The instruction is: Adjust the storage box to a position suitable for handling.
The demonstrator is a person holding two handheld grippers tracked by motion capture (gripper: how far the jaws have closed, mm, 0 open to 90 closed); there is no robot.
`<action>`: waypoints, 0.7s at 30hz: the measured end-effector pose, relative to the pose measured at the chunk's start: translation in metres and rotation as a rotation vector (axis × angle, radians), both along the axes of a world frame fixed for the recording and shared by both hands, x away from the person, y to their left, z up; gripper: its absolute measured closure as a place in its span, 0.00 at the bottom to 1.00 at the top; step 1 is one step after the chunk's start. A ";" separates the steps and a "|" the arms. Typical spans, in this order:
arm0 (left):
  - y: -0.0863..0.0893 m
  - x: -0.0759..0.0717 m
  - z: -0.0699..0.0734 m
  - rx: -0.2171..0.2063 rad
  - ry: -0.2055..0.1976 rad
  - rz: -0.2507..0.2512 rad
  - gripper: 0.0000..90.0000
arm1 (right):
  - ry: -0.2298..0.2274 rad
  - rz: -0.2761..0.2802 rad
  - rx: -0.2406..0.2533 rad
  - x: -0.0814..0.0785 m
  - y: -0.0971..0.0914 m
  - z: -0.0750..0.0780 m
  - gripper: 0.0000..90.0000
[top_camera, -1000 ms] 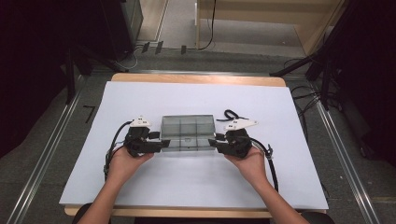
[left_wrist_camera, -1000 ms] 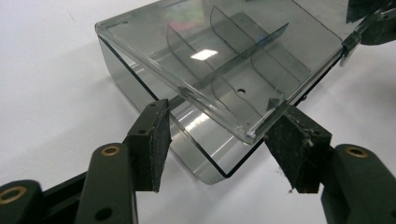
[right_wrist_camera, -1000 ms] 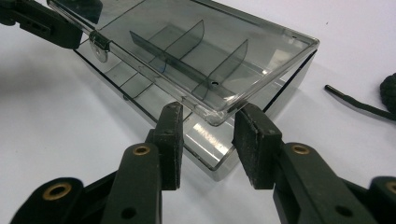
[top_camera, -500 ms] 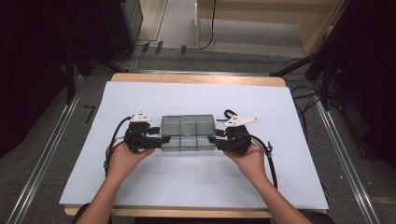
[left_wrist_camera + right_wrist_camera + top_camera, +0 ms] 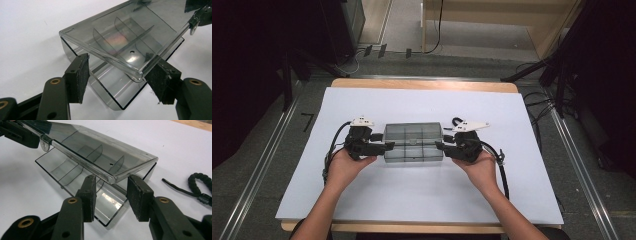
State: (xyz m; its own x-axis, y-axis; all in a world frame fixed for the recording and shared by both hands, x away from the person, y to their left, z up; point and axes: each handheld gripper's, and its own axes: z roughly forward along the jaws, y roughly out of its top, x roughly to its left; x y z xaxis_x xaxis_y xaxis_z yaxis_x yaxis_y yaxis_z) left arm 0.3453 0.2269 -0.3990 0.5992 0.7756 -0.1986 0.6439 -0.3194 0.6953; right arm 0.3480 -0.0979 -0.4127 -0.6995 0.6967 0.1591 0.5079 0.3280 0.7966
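Two claws are working a clear compartment box [image 5: 413, 142] at mid-table.
Left claw [image 5: 120, 72] is widening around the raised lid's [image 5: 130, 35] corner, one pad touching; right claw [image 5: 110, 195] is gaping either side of the lid's edge, gripping nothing.

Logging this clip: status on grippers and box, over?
Left gripper open, jaws just widening, lid edge between the pads. Right gripper astride the lid's other end, grip unclear. Clear box on table, lid raised. Nothing blocking.
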 end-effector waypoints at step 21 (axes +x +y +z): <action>0.000 0.008 0.013 -0.011 -0.008 0.001 0.42 | -0.034 -0.014 -0.009 0.009 0.000 0.011 0.68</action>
State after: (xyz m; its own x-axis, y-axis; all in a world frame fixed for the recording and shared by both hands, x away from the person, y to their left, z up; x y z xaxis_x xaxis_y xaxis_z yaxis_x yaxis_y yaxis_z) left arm 0.3531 0.2269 -0.3859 0.6003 0.7737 -0.2025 0.6383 -0.3109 0.7042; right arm 0.3569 -0.0979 -0.4018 -0.6944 0.7079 0.1294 0.4854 0.3281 0.8104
